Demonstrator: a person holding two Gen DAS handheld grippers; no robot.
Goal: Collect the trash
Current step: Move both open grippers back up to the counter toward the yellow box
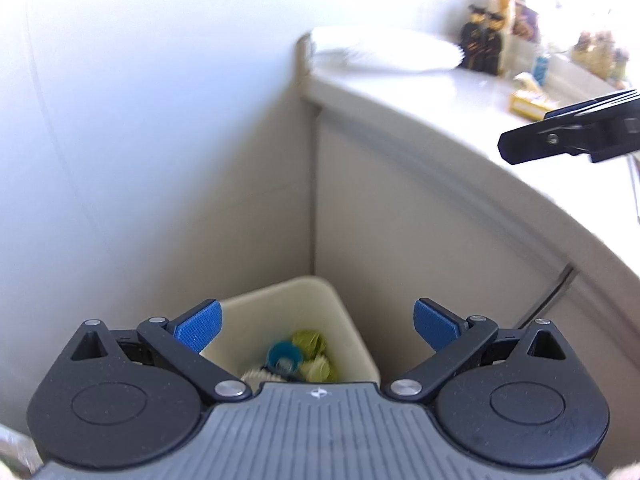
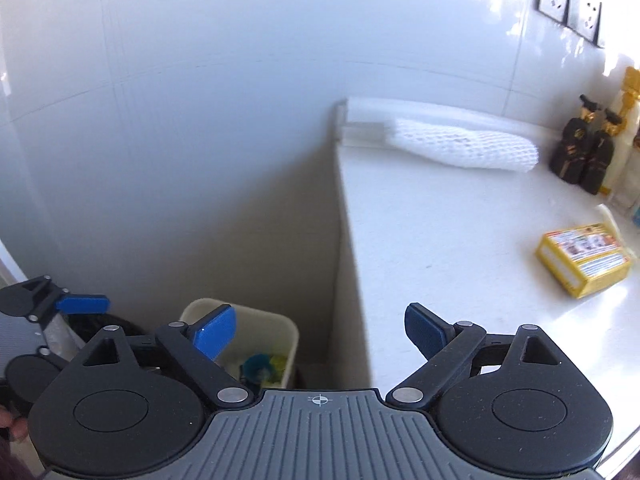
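Observation:
A cream trash bin (image 1: pixel 344 320) stands on the floor in the corner beside the counter; it also shows in the right wrist view (image 2: pixel 280 332). It holds green crumpled trash (image 1: pixel 310 342) and a blue round piece (image 1: pixel 284 354). My left gripper (image 1: pixel 316 326) is open and empty above the bin. My right gripper (image 2: pixel 320 334) is open and empty, over the counter's left edge. A white foam net sleeve (image 2: pixel 468 146) and a yellow box (image 2: pixel 584 258) lie on the white counter (image 2: pixel 440 240). The right gripper's side shows at the right of the left wrist view (image 1: pixel 560 136).
Dark pump bottles (image 2: pixel 584 156) and other toiletries stand at the back right of the counter. A white tiled wall (image 2: pixel 200 120) is behind, with wall sockets (image 2: pixel 568 4) at upper right. The cabinet front (image 1: pixel 400 220) drops beside the bin.

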